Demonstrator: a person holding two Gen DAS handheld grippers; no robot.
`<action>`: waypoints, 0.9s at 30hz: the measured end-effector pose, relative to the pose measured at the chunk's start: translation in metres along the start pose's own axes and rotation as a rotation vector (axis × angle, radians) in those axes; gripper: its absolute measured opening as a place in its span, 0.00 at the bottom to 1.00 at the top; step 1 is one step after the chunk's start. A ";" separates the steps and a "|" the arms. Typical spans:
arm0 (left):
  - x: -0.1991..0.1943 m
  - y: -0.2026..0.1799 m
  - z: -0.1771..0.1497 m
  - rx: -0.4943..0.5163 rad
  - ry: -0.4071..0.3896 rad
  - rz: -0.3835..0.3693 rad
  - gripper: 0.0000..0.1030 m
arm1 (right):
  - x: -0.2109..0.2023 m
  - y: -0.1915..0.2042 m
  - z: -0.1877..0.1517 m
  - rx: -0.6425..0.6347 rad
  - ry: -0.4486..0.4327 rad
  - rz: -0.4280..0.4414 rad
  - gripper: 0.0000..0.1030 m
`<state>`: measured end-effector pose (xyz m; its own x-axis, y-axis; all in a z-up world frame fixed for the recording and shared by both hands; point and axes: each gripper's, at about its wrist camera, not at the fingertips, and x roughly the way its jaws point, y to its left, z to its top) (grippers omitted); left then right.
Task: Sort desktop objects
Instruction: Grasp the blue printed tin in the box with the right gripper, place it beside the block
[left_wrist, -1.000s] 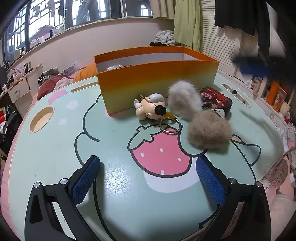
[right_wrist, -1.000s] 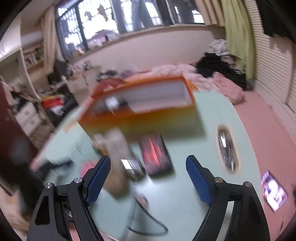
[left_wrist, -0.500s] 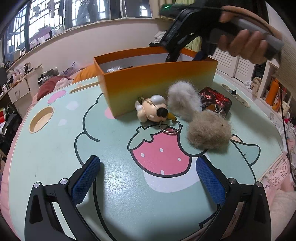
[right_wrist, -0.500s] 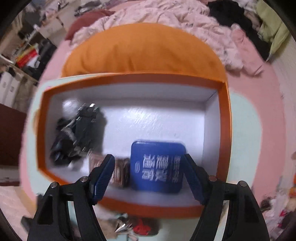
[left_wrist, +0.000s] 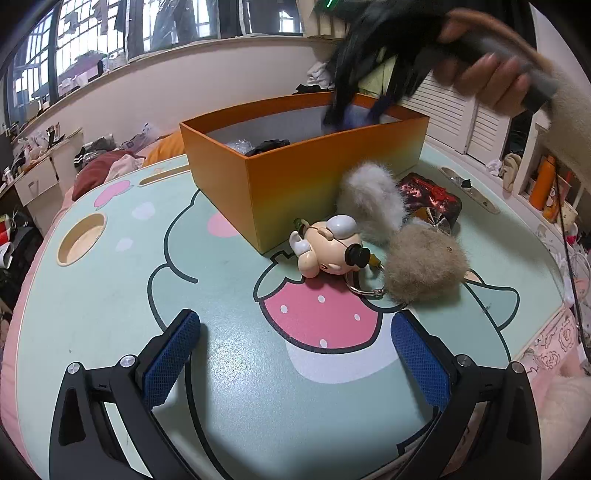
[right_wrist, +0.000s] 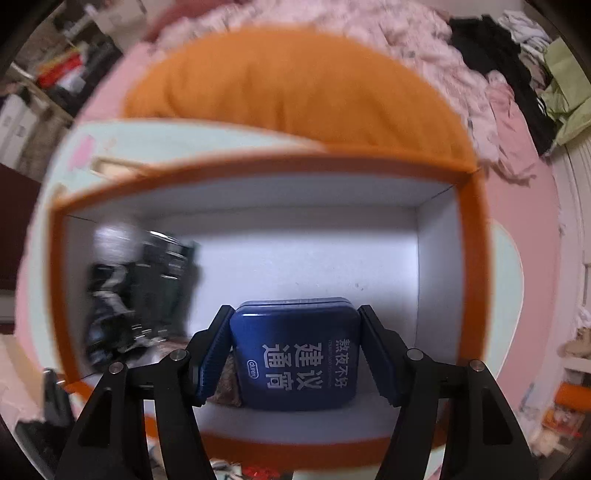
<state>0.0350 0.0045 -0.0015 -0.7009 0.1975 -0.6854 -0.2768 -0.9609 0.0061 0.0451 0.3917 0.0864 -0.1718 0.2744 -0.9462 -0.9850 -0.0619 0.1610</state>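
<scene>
In the right wrist view my right gripper (right_wrist: 295, 332) reaches down into the orange box (right_wrist: 472, 277). Its jaws are closing on a blue tin (right_wrist: 295, 354) with white lettering, and both pads sit against the tin's sides. The tin rests near the box's front wall. From the left wrist view that gripper (left_wrist: 351, 107) is a dark blur dipping into the box (left_wrist: 332, 173), held by a hand (left_wrist: 484, 77). My left gripper (left_wrist: 295, 354) hovers open over the table with nothing between its fingers. In front of it lie a cartoon keychain figure (left_wrist: 328, 247), a grey pom-pom (left_wrist: 369, 199) and a tan pom-pom (left_wrist: 424, 266).
A dark red packet (left_wrist: 432, 194) lies behind the pom-poms beside the box. Black items (right_wrist: 140, 295) fill the box's left end. The mint table (left_wrist: 110, 295) has a round cup recess (left_wrist: 81, 240) at the left. Bedding and clutter surround the table.
The right gripper swung from above the table to over the box, dropped into it, and narrowed onto the blue tin. The orange box shifted slightly on the table. The left gripper stayed still.
</scene>
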 end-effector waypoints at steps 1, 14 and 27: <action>0.000 0.000 0.000 0.000 0.000 0.000 1.00 | -0.022 -0.001 -0.003 0.012 -0.069 0.032 0.64; -0.014 0.000 0.003 0.013 -0.057 -0.037 1.00 | -0.051 -0.033 -0.136 0.117 -0.204 0.061 0.64; 0.010 0.057 0.073 -0.190 -0.013 0.026 1.00 | 0.004 -0.014 -0.122 0.294 -0.412 0.093 0.66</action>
<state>-0.0359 -0.0344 0.0446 -0.7149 0.1730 -0.6775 -0.1297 -0.9849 -0.1146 0.0598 0.2768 0.0467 -0.1918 0.6393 -0.7447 -0.9175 0.1527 0.3674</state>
